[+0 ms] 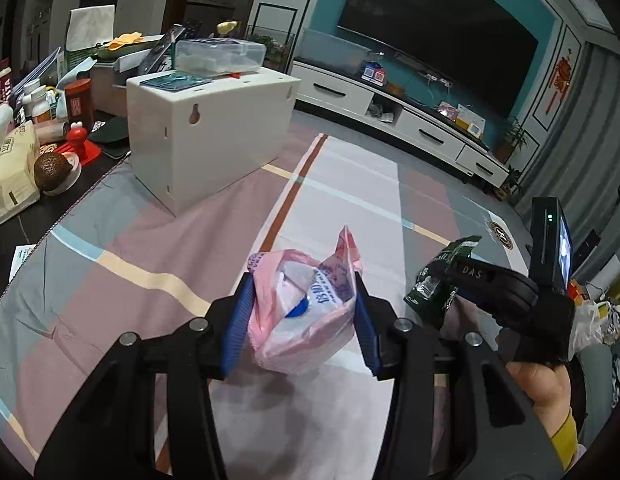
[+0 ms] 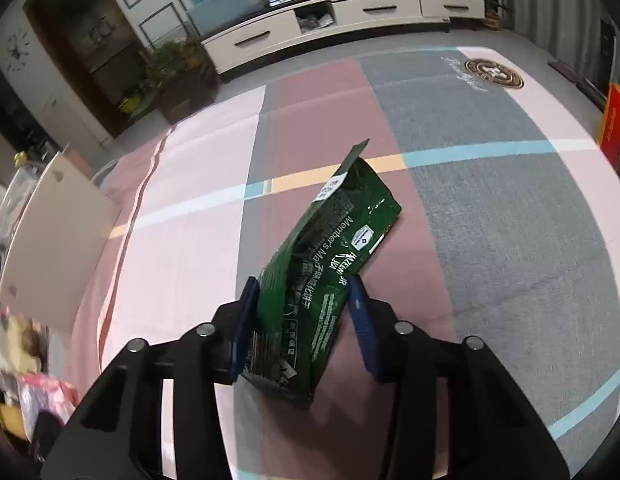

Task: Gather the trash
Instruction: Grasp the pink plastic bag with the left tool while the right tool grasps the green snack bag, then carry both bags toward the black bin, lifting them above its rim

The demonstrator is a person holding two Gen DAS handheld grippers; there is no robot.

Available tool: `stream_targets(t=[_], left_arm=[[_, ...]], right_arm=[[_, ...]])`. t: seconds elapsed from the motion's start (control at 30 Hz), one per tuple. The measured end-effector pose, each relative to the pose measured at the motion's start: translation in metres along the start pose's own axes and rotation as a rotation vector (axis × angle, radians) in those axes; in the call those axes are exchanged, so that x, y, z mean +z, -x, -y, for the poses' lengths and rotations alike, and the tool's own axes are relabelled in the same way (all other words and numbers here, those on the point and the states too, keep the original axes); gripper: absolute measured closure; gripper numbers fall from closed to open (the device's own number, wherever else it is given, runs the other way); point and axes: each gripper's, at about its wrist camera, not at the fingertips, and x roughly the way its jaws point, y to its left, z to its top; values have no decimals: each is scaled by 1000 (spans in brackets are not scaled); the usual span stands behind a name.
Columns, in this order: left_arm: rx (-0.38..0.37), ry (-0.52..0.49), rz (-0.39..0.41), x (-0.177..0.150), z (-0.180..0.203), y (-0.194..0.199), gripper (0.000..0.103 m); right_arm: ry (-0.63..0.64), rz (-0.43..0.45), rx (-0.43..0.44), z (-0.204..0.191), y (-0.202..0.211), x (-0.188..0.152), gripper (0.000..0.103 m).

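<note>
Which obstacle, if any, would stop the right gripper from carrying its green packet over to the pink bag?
Probably none. The right gripper is shut on the green packet, and in the left wrist view only bare tablecloth separates it from the pink bag, held in the left gripper.

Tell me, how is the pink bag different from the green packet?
The pink bag is soft, see-through plastic, puffed out with things inside; the green packet is dark, printed foil and looks flat. The pink bag sits in the left gripper; the green packet sits in the right gripper. Both are squeezed between blue pads above the striped cloth.
</note>
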Motion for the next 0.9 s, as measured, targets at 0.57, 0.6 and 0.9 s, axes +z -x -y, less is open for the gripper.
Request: stream_targets(t=[0.57, 0.6, 0.9], left_arm=[[-98, -131, -83, -53, 55, 29, 55], [-102, -139, -91, -57, 58, 32, 55], [-102, -233, -114, -85, 82, 67, 55]], right_arm=[[275, 68, 60, 42, 125, -73, 82], [282, 69, 56, 44, 128, -76, 82], [271, 60, 20, 76, 168, -118, 82]])
